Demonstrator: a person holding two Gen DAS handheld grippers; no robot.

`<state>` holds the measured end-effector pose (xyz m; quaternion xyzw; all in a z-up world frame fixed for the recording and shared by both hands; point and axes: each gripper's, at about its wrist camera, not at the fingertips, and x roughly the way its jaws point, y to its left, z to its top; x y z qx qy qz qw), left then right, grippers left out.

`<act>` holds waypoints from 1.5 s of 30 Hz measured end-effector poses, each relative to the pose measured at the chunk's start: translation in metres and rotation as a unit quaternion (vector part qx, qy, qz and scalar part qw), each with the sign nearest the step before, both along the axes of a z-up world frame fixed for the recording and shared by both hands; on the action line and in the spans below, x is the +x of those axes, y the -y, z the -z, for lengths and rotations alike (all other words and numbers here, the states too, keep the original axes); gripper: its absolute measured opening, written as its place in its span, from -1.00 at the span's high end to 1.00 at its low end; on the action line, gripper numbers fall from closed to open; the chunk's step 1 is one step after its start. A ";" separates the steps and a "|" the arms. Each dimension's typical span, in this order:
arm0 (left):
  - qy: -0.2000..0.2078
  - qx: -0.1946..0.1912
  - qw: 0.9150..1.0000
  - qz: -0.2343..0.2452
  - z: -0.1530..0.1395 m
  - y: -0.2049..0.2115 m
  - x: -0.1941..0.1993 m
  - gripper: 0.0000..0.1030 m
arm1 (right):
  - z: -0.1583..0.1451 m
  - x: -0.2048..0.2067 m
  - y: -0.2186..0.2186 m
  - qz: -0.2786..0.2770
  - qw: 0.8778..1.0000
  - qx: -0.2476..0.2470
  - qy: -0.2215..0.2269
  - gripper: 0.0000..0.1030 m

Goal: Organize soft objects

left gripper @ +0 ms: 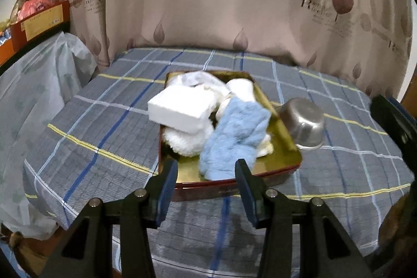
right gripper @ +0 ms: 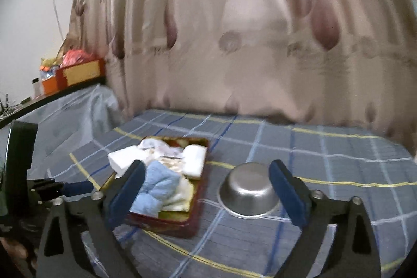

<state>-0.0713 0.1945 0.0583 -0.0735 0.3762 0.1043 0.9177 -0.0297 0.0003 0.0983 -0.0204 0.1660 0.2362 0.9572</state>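
Lying just beyond the parted left gripper (left gripper: 206, 184), blue cloth (left gripper: 232, 132).

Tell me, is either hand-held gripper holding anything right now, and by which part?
Nothing is held. The left hand-held gripper and the right hand-held gripper are both open with nothing between their fingers; the blue cloth lies loose in the tin.

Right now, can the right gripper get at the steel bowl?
Probably yes. The right gripper is open, and the upturned steel bowl sits between its fingers' line of sight on the plaid cloth, beside the tin, with nothing between.
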 end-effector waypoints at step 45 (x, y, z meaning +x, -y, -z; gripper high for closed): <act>0.065 0.046 0.997 -0.006 -0.007 0.022 -0.047 0.03 | 0.008 -0.069 0.003 0.042 0.999 -0.028 0.020 -0.99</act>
